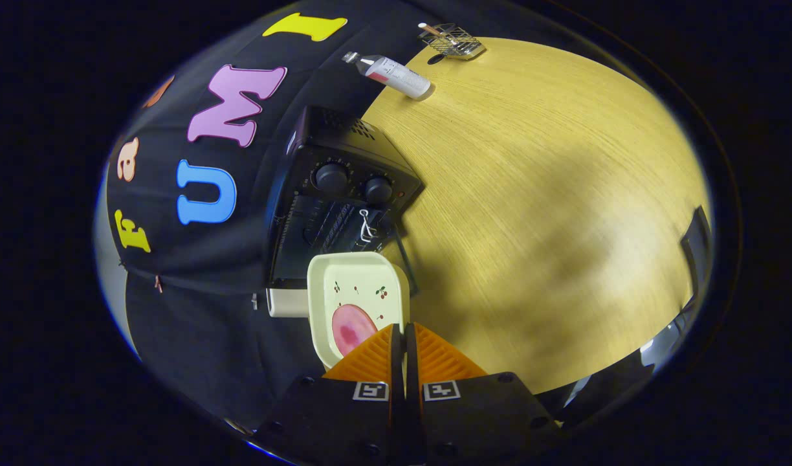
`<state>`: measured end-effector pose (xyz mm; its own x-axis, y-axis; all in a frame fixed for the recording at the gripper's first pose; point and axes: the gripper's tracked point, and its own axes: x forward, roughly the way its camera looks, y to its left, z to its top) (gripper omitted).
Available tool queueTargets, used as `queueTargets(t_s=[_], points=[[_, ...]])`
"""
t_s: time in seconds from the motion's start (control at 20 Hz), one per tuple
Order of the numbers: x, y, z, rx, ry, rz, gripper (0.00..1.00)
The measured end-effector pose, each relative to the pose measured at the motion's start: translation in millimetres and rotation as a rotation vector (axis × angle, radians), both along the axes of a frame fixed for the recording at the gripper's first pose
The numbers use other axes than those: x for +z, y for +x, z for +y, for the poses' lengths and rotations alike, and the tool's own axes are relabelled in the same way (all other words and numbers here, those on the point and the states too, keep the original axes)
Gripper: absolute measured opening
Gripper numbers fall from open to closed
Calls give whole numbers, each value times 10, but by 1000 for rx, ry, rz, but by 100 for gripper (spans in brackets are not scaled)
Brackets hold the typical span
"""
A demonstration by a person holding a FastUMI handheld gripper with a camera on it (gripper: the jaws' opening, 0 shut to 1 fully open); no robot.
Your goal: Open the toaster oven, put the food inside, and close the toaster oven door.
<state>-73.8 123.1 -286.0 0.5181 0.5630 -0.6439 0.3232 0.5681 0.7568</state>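
The black toaster oven [334, 194] stands against the booth wall, with two knobs on its front and a wire rack showing behind a metal clip [367, 226]. Its door appears swung down toward me, a thin edge [406, 268] showing beside the plate. A cream square plate [357, 285] with small cherry prints carries a pink slice of food [351, 327]. It hangs just in front of the oven's opening. My gripper [404, 331] is shut on the plate's near rim, both fingers pressed close together on it.
The oven stands on a yellow wooden table [551, 194]. A white bottle [396, 76] lies on its side beyond the oven, and a small wire basket [452, 40] stands farther off. A white block [286, 303] shows beside the plate. A dark object [697, 243] stands at the table's far right.
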Motion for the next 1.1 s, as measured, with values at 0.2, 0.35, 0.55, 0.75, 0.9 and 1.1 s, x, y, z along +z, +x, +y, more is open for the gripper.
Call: queueTargets(t_s=[0.2, 0.35, 0.55, 0.75, 0.9, 1.1], points=[[-32, 150, 344, -72, -17, 5, 5], [-40, 303, 552, -163, -22, 14, 5], [-85, 640, 778, -287, -26, 54, 5], [-97, 936, 981, -416, -19, 88, 5], [-133, 1131, 1123, -497, -6, 114, 5], [-198, 1306, 1255, -584, 7, 156, 5]])
